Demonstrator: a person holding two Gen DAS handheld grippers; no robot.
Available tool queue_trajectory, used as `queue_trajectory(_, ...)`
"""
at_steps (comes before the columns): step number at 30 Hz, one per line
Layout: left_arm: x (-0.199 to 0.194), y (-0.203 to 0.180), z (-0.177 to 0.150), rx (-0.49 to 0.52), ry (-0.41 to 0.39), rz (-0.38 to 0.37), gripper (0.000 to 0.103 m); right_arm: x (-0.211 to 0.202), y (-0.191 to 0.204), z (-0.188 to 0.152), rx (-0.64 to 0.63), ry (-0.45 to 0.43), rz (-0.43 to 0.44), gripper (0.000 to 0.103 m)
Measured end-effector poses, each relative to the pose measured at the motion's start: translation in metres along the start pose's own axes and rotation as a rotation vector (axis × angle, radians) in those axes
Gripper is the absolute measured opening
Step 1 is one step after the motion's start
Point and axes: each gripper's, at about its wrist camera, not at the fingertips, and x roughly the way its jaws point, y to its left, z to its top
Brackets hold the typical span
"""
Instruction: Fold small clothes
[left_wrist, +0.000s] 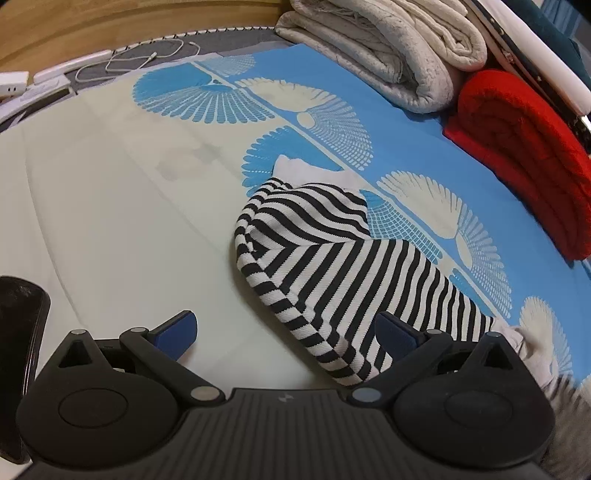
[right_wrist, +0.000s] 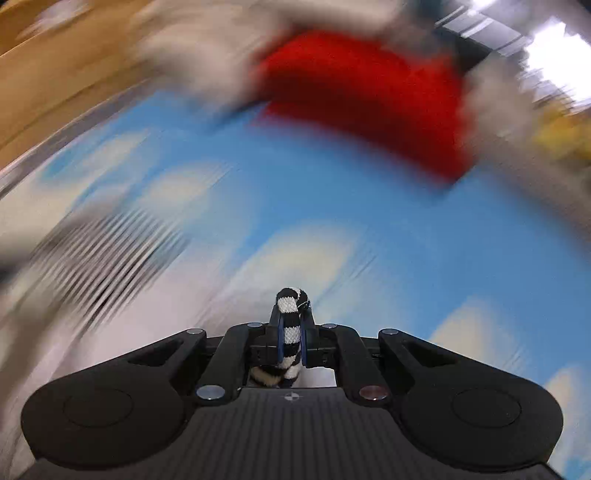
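So the right gripper (right_wrist: 291, 332) is pinched down tight on a rolled edge of the striped garment (right_wrist: 291, 317), a little nub of black-and-white knit poking up past the blue pads (right_wrist: 280, 341). Everything beyond that in the right wrist view is smeared with motion blur, so all I can make out is the blue patterned bedsheet (right_wrist: 332, 192), a red blob further back and a streaky striped patch off to the left.

The left gripper (left_wrist: 286, 332) is spread wide and holding nothing. Its right finger (left_wrist: 397, 334) sits at or just over the near edge of the garment (left_wrist: 332, 258); whether it's actually touching I can't tell.

The garment lies bunched on the sheet (left_wrist: 110, 203), just ahead and to the right of the left gripper, long axis running from far-left to near-right. The near-right end trails off toward blur at the frame edge, probably where the right gripper has it.

My guess: the left one needs to shift right and close on that near edge to match the right's hold. A folded red blanket (left_wrist: 524, 155) and a cream blanket (left_wrist: 388, 48) sit well behind.
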Motion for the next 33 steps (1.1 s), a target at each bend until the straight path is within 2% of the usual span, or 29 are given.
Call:
queue_trajectory(1,0.001,-0.002,0.0,0.01,-0.002,0.011,0.103,0.009,-0.022,0.039,0.102,-0.141,-0.108,0.017)
queue_trajectory(2,0.002,-0.003,-0.001,0.015,-0.001,0.017,0.103,0.007,-0.036,0.058,0.183,-0.251,-0.166,0.04)
queue_trajectory(3,0.003,-0.004,-0.001,0.016,0.004,0.011,0.103,0.002,-0.05,0.067,0.272,-0.338,-0.208,0.058)
queue_trajectory(4,0.004,-0.005,-0.002,0.015,0.014,0.001,0.103,-0.001,-0.059,0.067,0.346,-0.358,-0.224,0.089)
queue_trajectory(5,0.005,-0.006,-0.003,0.015,0.024,-0.012,0.103,-0.003,-0.065,0.059,0.386,-0.342,-0.194,0.093)
queue_trajectory(7,0.006,-0.012,-0.006,0.029,0.041,-0.041,0.103,-0.002,-0.067,0.022,0.332,-0.294,-0.082,0.091)
queue_trajectory(8,0.005,-0.016,-0.009,0.047,0.043,-0.047,0.103,-0.002,-0.065,-0.002,0.287,-0.244,-0.057,0.091)
queue_trajectory(11,0.0,-0.029,-0.017,0.114,0.03,-0.05,0.103,-0.015,-0.066,-0.083,0.221,-0.078,-0.051,0.091)
queue_trajectory(13,-0.005,-0.036,-0.022,0.154,0.02,-0.066,0.103,-0.031,-0.07,-0.13,0.273,-0.028,-0.032,0.091)
queue_trajectory(19,-0.038,-0.045,-0.056,0.287,0.048,-0.161,0.103,-0.106,-0.074,-0.267,0.59,0.059,0.064,0.091)
queue_trajectory(21,-0.056,-0.041,-0.073,0.343,0.053,-0.193,0.103,-0.13,-0.067,-0.307,0.629,0.067,0.064,0.091)
queue_trajectory(24,-0.086,-0.024,-0.104,0.409,0.024,-0.193,0.103,-0.168,-0.05,-0.364,0.645,0.037,0.04,0.091)
queue_trajectory(26,-0.101,-0.003,-0.128,0.437,0.033,-0.193,0.103,-0.185,-0.039,-0.388,0.648,0.016,0.025,0.091)
queue_trajectory(31,-0.109,0.046,-0.181,0.452,0.099,-0.152,0.103,-0.211,-0.022,-0.429,0.661,-0.021,0.015,0.091)
queue_trajectory(33,-0.111,0.055,-0.187,0.455,0.096,-0.161,0.103,-0.219,-0.021,-0.438,0.676,-0.057,0.015,0.091)
